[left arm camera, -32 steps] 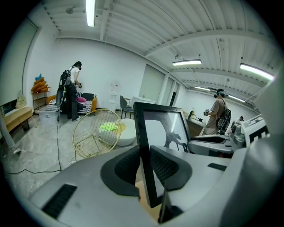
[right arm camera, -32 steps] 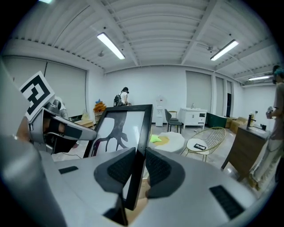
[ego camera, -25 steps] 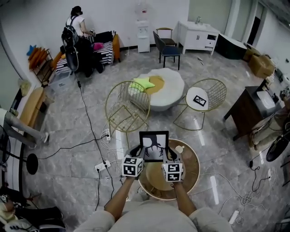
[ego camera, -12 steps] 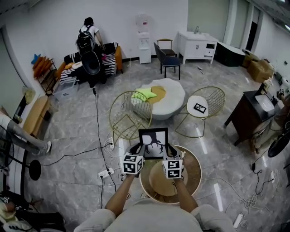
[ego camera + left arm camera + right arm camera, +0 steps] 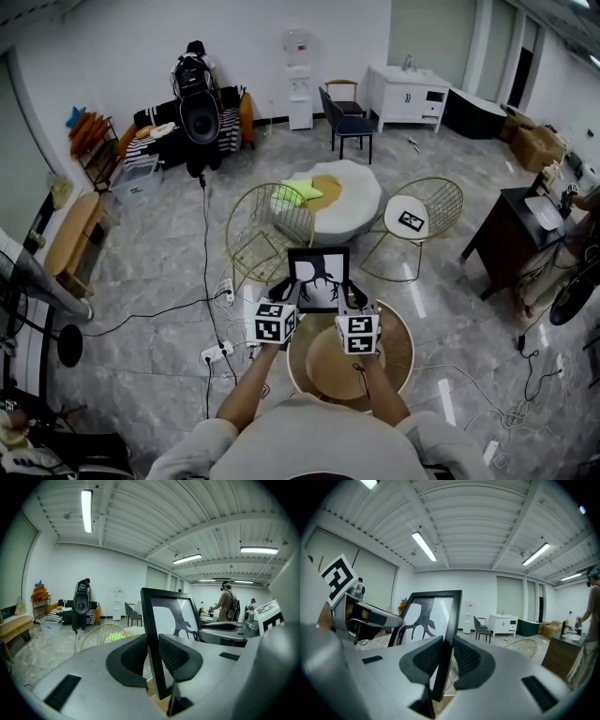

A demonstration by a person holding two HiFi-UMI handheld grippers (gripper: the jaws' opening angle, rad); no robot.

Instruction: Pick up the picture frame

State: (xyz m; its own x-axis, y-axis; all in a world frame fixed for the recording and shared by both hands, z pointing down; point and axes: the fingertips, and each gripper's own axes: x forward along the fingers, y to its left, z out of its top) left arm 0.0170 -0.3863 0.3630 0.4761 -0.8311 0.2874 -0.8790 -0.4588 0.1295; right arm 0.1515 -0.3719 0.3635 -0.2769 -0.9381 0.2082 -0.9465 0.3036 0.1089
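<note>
Black rectangular picture frame [image 5: 319, 278] with a dark branching silhouette is held upright over the far rim of the round wooden bench [image 5: 400, 349]. The left tool [image 5: 151, 654] pinches its left edge, the right tool [image 5: 444, 657] its right. Raising both evenly, with firm grips, should stop it twisting.

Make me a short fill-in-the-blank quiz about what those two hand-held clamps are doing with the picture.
The picture frame has a ___ border. In the head view, the left gripper grips the frame's ___ edge. The right gripper grips its ___ edge. The wooden table beneath is ___ in shape.
Missing words: black, left, right, round.
</note>
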